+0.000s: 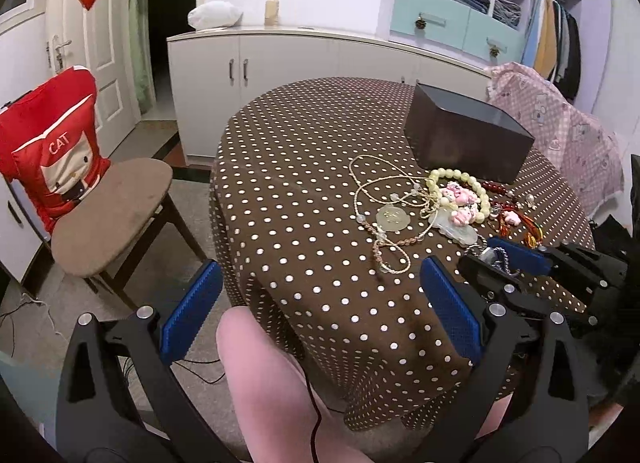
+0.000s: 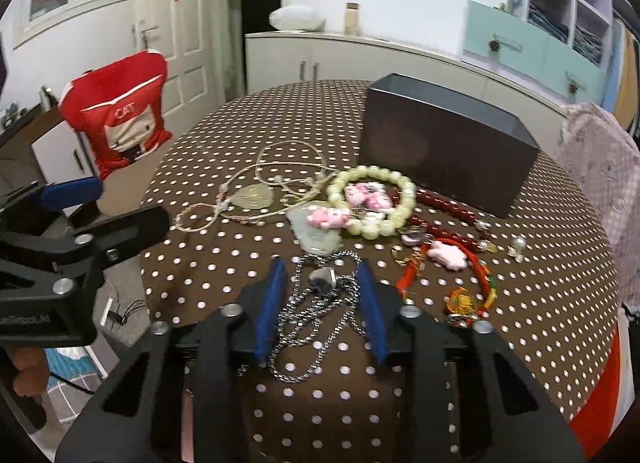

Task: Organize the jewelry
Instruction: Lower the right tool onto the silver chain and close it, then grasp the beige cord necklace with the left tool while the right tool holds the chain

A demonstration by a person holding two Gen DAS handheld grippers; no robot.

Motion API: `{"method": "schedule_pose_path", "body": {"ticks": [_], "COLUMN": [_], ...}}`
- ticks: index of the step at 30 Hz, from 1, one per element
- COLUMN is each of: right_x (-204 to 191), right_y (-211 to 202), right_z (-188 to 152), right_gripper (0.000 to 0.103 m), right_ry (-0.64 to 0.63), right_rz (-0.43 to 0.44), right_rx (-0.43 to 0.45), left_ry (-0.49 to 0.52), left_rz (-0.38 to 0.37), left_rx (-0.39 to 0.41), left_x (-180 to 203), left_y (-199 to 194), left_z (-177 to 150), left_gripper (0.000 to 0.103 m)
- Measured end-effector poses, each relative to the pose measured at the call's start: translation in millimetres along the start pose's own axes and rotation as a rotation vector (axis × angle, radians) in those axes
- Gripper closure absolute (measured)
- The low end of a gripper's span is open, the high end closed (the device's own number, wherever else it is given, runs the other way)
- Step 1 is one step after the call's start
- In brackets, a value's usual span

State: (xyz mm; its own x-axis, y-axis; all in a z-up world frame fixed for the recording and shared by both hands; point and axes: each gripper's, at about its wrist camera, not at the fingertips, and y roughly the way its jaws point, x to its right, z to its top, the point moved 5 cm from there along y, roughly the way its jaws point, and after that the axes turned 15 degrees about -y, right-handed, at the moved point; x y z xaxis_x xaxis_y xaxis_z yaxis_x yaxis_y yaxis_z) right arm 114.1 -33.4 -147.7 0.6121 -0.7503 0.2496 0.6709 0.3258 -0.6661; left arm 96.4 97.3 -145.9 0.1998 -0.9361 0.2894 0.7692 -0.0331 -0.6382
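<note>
A jumble of jewelry lies on the brown dotted tablecloth (image 2: 224,263) in front of a dark open box (image 2: 448,151) (image 1: 468,139). It includes a pale green bead bracelet (image 2: 372,179) (image 1: 440,173), pink charms (image 2: 368,197), a round jade pendant (image 2: 254,197) (image 1: 394,219) on a beige cord, dark red beads (image 2: 444,207) and a red cord bracelet (image 2: 486,275). My right gripper (image 2: 321,267) (image 1: 496,259) rests at the near side of the pile. Its blue pads are shut on a silver chain necklace (image 2: 312,315) with a heart pendant. My left gripper (image 1: 320,303) (image 2: 134,203) stands wide open over the table's left edge, holding nothing.
A wooden chair (image 1: 108,215) with a red cushion stands left of the table. White cabinets (image 1: 280,63) run along the back wall. A pink checked cloth (image 1: 560,131) covers something on the right. A person's leg (image 1: 264,383) and a black cable are below the table's near edge.
</note>
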Motion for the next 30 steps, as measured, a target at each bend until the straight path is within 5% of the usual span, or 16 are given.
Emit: {"method": "schedule_pose_path", "body": {"ticks": [3,8,21,24,29,30], "right_x": [-4,-1,30,41,64,68], "right_y": [0,0,-23,-30,-39,-40], "right_z": [1,-1,-5,-6,-12,-13], "right_gripper": [0.092,0.094,0.095,0.095,0.095,0.095], "right_ry": [-0.038,-0.031,0.083,0.099,0.137,0.143], "right_rz": [-0.001,0.021,0.02,-0.001,-0.051,-0.06], "right_rx": [0.011,0.029,0.07,0.082,0.091,0.091], "left_ry": [0.016,0.094,0.079,0.147,0.201,0.209], "left_rz": [-0.019,-0.062,-0.067,-0.027,-0.055,-0.052], "left_rx": [0.025,0.093,0.007,0.026,0.025,0.029], "left_x": [5,20,31,39,49,51], "left_y": [1,1,42,45,46,46], "left_z": [-1,-3,3,2,1,1], "left_gripper": [0.006,0.007,0.015,0.033,0.082,0.082]}}
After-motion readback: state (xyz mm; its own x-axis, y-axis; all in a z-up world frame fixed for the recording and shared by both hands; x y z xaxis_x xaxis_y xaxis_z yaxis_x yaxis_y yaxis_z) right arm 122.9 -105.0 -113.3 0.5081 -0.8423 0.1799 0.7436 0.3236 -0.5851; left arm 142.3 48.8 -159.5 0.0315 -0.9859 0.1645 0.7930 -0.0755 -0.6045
